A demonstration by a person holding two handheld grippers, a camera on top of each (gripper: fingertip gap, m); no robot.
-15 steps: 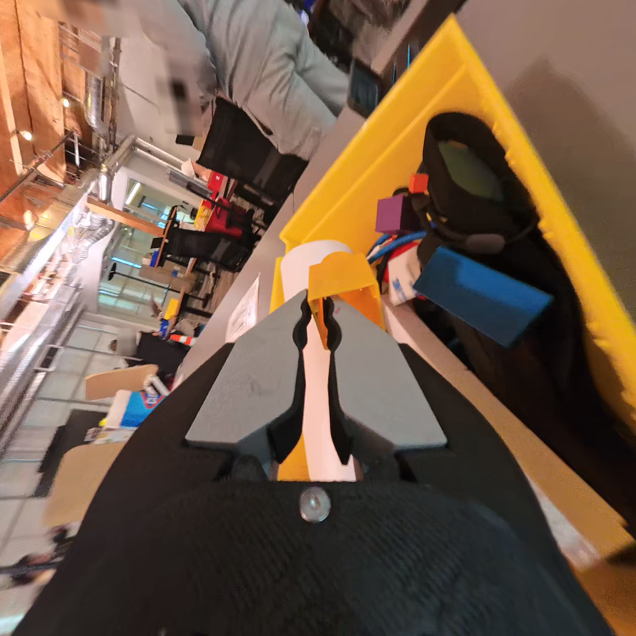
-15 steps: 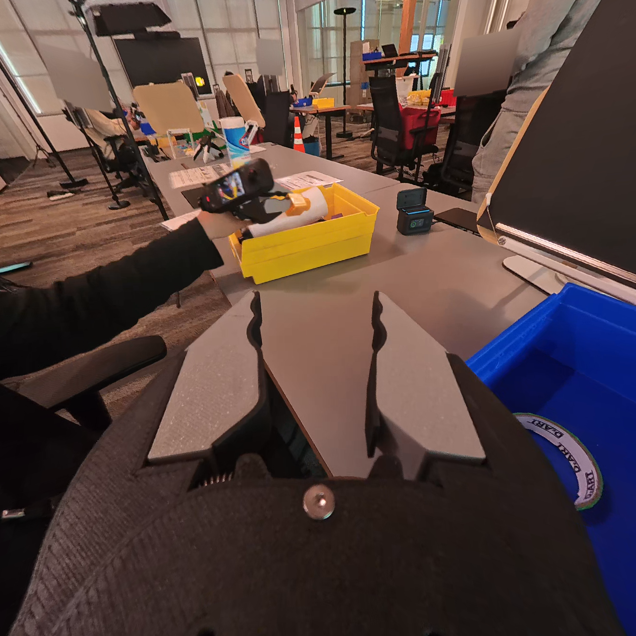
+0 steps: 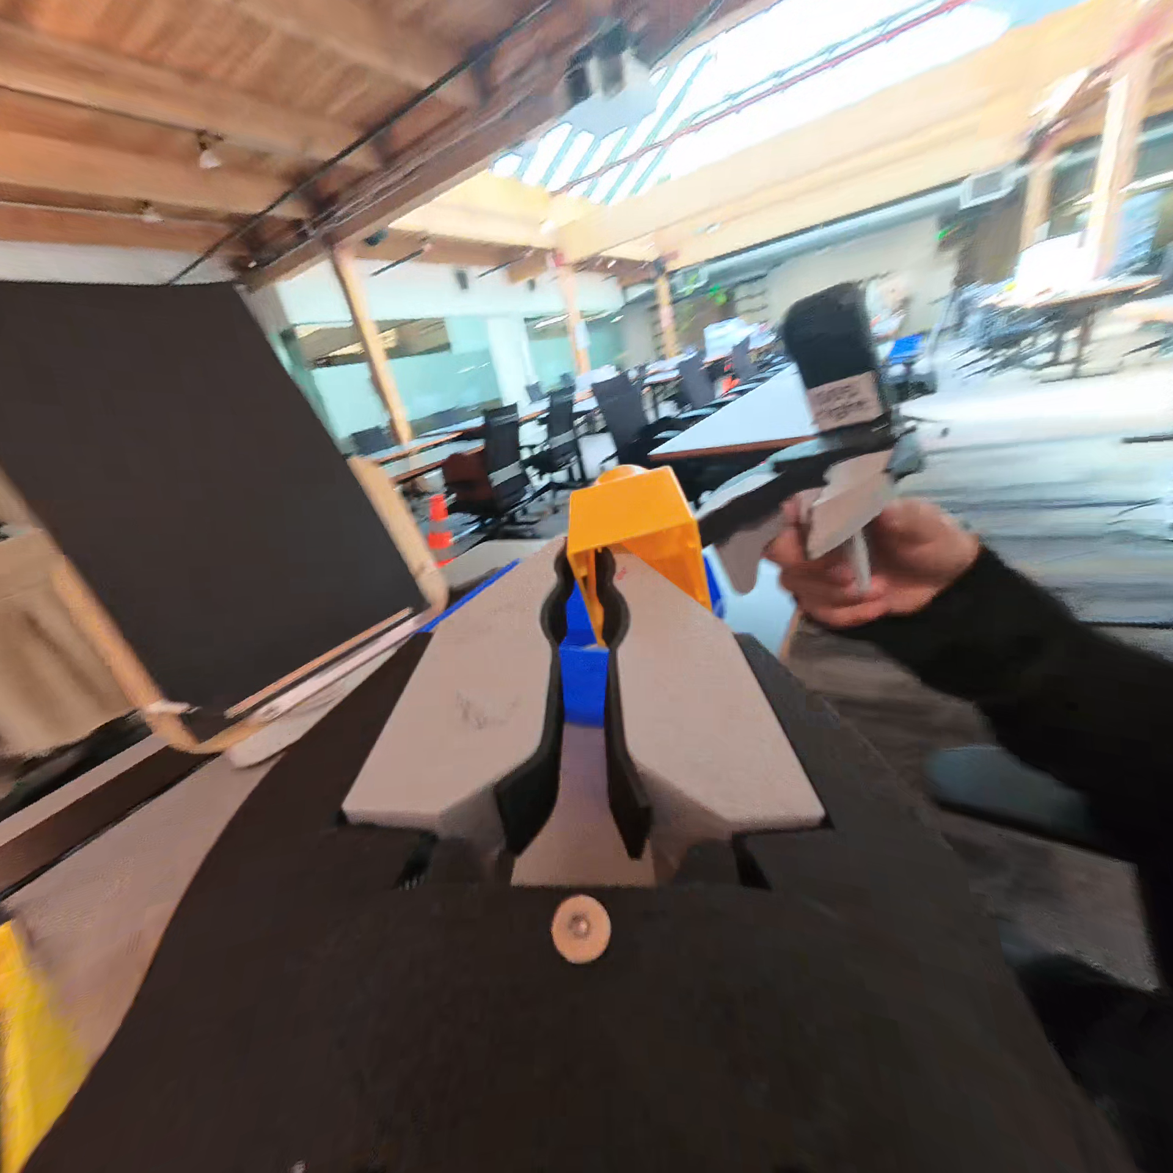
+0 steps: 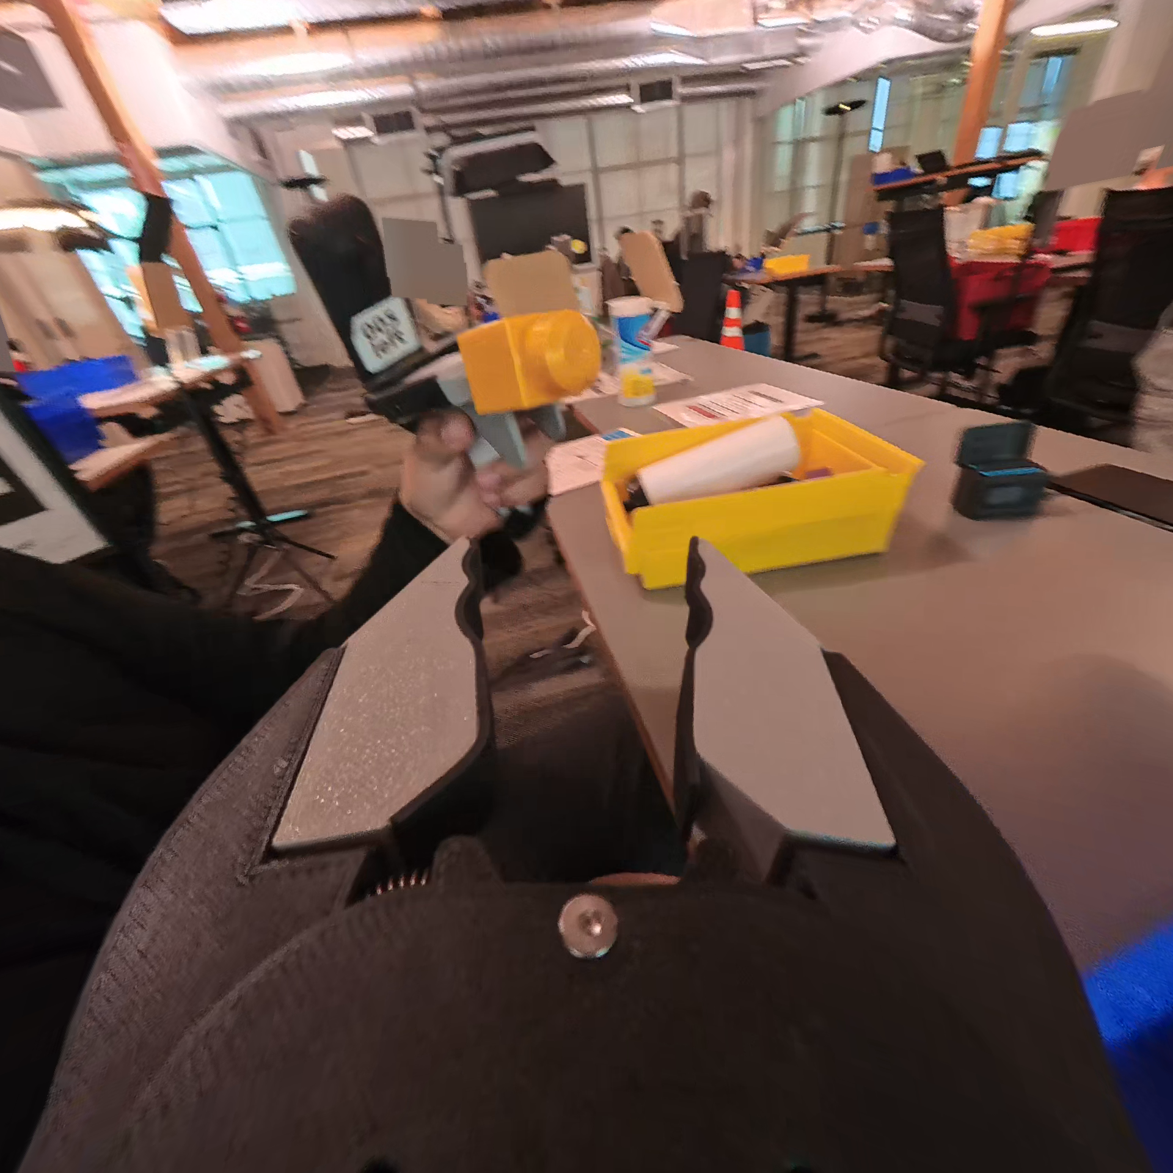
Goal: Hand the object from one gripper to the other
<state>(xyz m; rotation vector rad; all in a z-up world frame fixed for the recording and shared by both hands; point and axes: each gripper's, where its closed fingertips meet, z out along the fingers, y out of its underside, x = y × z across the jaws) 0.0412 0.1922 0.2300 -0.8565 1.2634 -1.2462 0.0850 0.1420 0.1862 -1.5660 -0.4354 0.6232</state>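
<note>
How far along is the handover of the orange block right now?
Done: the left gripper is shut on the orange block and holds it in the air, clear of the yellow bin. In hand: the open right gripper faces the block but is apart from it. Left: closing the right gripper on the block, then opening the left.

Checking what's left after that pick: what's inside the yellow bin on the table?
In the right wrist view, the yellow bin holds a white cylinder lying on its side, something dark under its near end and a purple bit behind. The bin's front wall hides anything lower.
</note>
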